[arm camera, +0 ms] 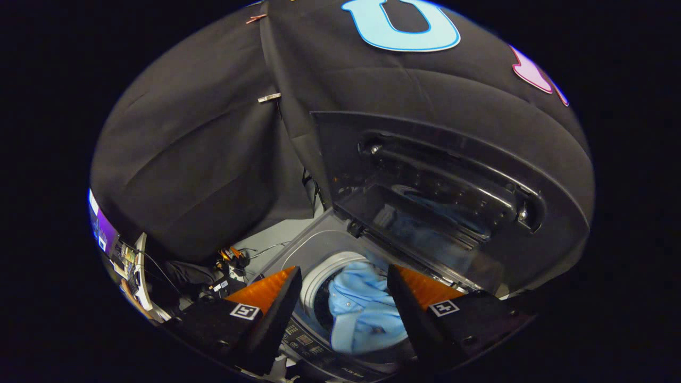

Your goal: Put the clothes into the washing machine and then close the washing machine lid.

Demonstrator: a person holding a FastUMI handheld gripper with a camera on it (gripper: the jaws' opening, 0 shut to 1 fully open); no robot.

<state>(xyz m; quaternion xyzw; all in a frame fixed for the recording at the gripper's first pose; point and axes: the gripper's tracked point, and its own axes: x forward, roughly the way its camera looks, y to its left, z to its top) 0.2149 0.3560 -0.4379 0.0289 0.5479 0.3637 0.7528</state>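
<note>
A light blue shirt (362, 308) lies bunched inside the drum of the top-loading washing machine (303, 250), below and beyond my fingers. The machine's dark lid (452, 181) stands raised, tilted back on its hinge behind the drum, and its glossy panel reflects the blue cloth. My gripper (345, 290) hovers above the drum opening, open, with its two fingers spread wide to either side of the shirt and nothing between them. The shirt is not touched by either finger.
The machine's control panel (308, 340) with small buttons runs along the near rim under the fingers. To the left, on the floor, lie cables and small gear (229, 266), with a lit screen (104, 229) further left. Black cloth walls close in behind.
</note>
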